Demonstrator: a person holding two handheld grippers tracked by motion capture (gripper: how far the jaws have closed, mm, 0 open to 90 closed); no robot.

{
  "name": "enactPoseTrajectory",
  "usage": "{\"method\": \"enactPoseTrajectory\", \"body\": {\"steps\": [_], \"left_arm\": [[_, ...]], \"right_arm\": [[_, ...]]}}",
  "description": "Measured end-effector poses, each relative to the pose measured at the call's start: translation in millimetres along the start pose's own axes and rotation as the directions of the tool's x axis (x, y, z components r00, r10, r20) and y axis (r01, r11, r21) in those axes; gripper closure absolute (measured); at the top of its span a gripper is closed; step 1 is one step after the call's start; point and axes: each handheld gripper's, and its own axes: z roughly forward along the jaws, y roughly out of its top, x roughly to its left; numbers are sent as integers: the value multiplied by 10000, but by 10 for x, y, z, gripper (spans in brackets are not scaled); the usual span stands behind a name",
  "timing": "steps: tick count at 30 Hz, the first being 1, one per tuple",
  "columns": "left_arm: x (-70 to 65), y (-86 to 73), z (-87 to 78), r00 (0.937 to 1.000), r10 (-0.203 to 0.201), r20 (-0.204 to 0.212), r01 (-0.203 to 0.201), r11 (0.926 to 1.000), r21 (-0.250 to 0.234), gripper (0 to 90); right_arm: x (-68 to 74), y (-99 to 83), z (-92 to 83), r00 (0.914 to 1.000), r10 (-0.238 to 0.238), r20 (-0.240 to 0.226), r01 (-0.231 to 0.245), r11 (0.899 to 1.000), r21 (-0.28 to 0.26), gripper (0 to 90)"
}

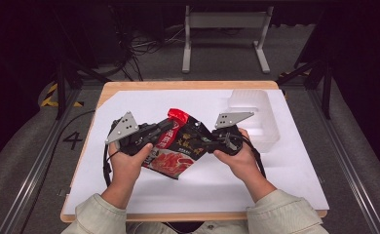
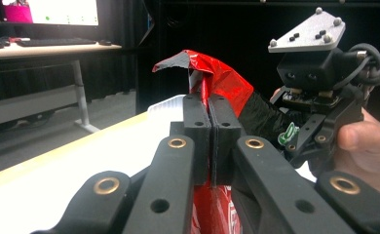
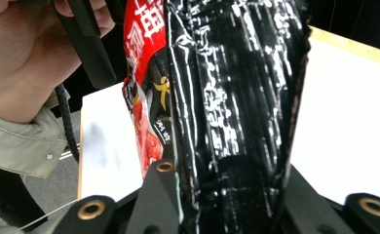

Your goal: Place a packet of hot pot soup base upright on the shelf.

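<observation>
**benchrat:** What's the bag doing right now?

**me:** From my remote seat, the snack bag (image 1: 178, 146), black and red foil, hangs between the two grippers, lifted off the white sheet (image 1: 202, 185) over the middle of the table (image 1: 188, 85). The left gripper (image 2: 210, 122) has its jaws pressed flat together on the bag's red edge. In the left gripper view the foil runs up out of the seam between the two black pads, and a torn red flap sticks up above them.

**benchrat:** And the right one?

**me:** The right gripper (image 1: 208, 140) is on the bag's opposite side, the black one. In the right gripper view the crinkled black foil drops straight down between its jaws and covers the pads, so I can't see the contact itself, but the jaws sit tight against the foil on both sides, so I read them as clamped on it.

**benchrat:** Anything else on the table?

**me:** A clear plastic tray (image 1: 256, 114) sits on the sheet at the far right, just behind the right hand (image 1: 239, 158) and apart from the bag. The left hand (image 1: 127, 163) holds its gripper low, near the table's left half.
</observation>
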Motion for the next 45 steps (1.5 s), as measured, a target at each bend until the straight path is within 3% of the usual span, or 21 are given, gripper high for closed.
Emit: {"method": "enactPoseTrajectory", "body": {"steps": [9, 12, 16, 21, 31, 32, 37, 38, 42, 45], "left_arm": [[34, 53, -31, 9991, -225, 359, 220, 9996, 148, 809], [46, 84, -44, 9984, -341, 443, 326, 9989, 345, 696], [69, 125, -79, 9996, -170, 220, 153, 9968, 781, 513], [92, 159, -110, 9999, 137, 80, -148, 9874, 1577, 417], [195, 148, -176, 10000, 54, -7, -51, 9688, 2479, 348], [213, 145, -196, 9999, -72, 78, 49, 9634, 2680, 349], [262, 120, -219, 9994, -282, 178, 217, 9557, 2934, 326], [279, 113, -233, 9995, -302, 131, 247, 9508, 3089, 317], [310, 111, -267, 9996, -290, 32, 264, 9468, 3209, 302], [348, 95, -304, 9991, -415, -11, 396, 9432, 3298, 270]], "right_arm": [[22, 88, -96, 9993, 321, 170, -323, 9994, 105, 842], [31, 125, -131, 9994, 199, 267, -204, 9996, 175, 845], [18, 169, -189, 9986, 97, 512, -115, 9993, 343, 846], [3, 248, -310, 9970, -106, 769, 68, 9988, 487, 846], [-43, 427, -595, 9884, -498, 1436, 379, 9957, 850, 844], [-62, 463, -663, 9852, -589, 1612, 440, 9945, 945, 844], [-102, 523, -777, 9789, -685, 1926, 491, 9934, 1033, 843], [-131, 559, -843, 9748, -733, 2107, 512, 9928, 1086, 842], [-165, 611, -921, 9687, -850, 2333, 575, 9908, 1221, 842], [-230, 686, -1037, 9579, -997, 2694, 643, 9885, 1371, 840]]}}
